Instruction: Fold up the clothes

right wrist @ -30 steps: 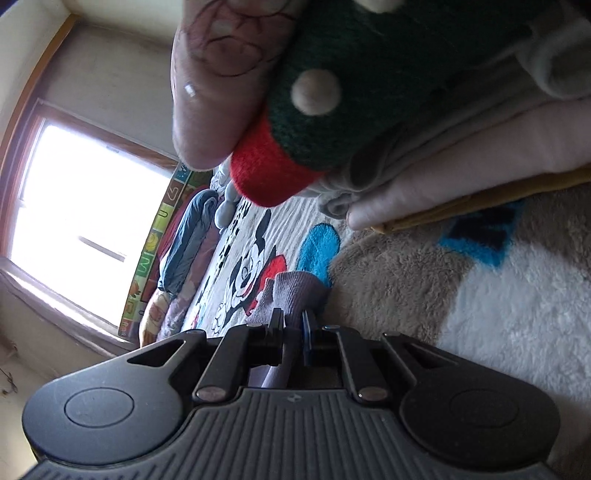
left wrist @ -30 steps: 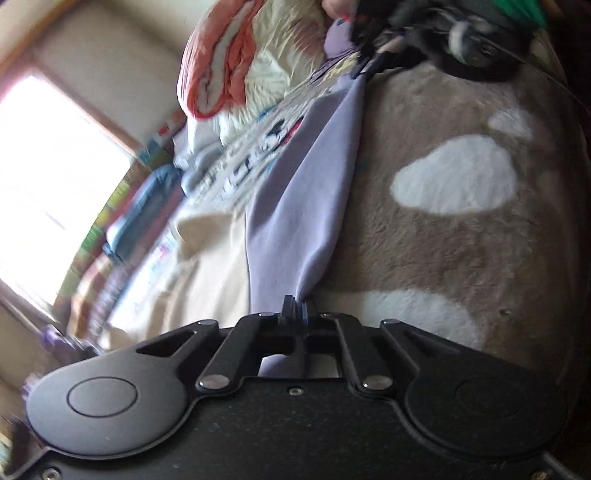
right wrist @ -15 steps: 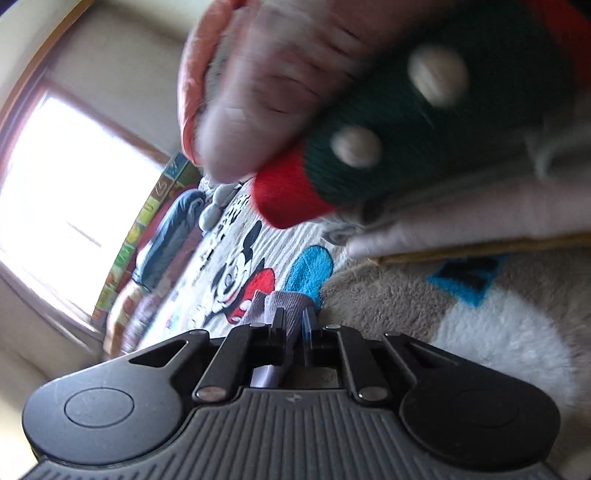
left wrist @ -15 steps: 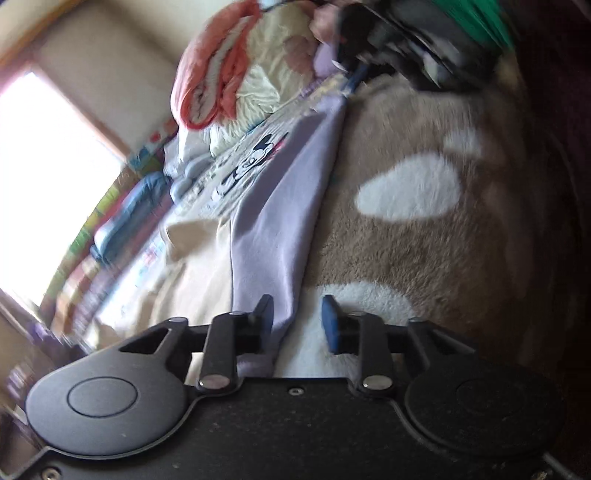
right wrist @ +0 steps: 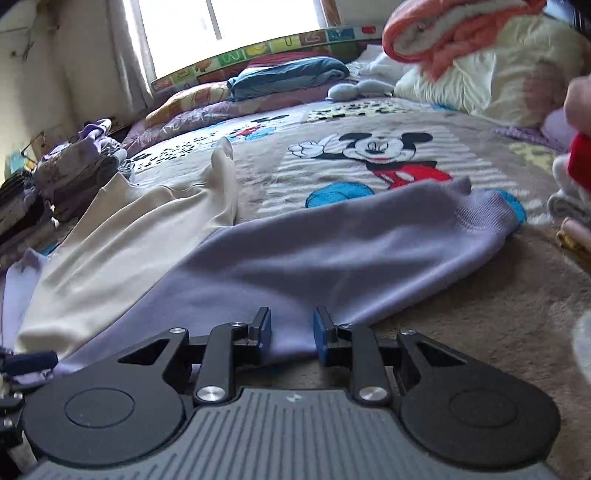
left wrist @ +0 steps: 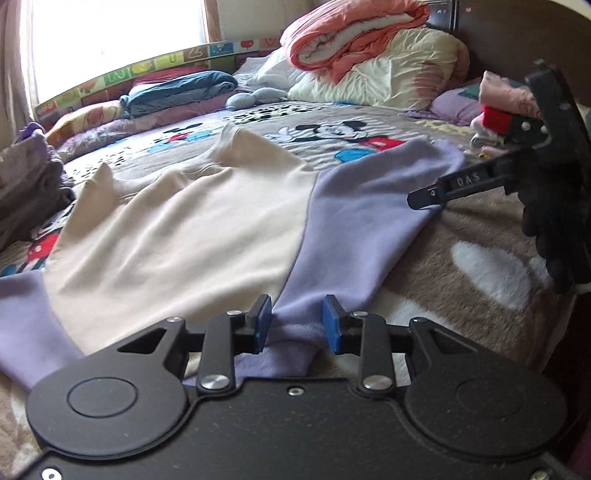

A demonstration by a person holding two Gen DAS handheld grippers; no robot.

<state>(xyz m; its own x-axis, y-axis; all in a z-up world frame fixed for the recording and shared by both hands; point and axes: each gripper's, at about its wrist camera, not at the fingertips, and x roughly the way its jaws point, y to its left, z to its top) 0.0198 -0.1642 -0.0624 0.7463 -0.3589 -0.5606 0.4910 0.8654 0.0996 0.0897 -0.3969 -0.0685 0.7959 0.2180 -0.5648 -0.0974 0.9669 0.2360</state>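
Both grippers have let go since a second ago: then each was pinched on lilac cloth with the cameras rolled on their sides, and now the views are level and the sweatshirt [left wrist: 192, 229] lies spread on the bed. Its cream body runs toward the far side, and one lilac sleeve [right wrist: 332, 251] stretches out toward the headboard end, cuff near a small stack of folded clothes [left wrist: 495, 110]. On the left gripper [left wrist: 297, 323] the blue-padded fingers [left wrist: 263, 322] stand apart, straddling the lilac hem at the near edge without pressing it; the right gripper [right wrist: 291, 334] is likewise parted, low over the base of the sleeve, nothing held. In my judgement the garment has just been laid flat and the step in hand is the fold itself; the stretched sleeve looks the likely part to bring across the cream body, which would call for closing on the cuff or sleeve edge and carrying it over without dragging the body into wrinkles. That body already shows soft ridges near its collar end. Underneath lies a plush cartoon-mouse blanket [right wrist: 369, 155], brown and fleecy at the near edge. Around it: a rolled coral comforter [left wrist: 354, 33] on cream pillows, folded blue bedding [right wrist: 288, 75] under a bright window [right wrist: 229, 22], and a heap of grey and purple clothes [left wrist: 26, 184] at the bed's far left.
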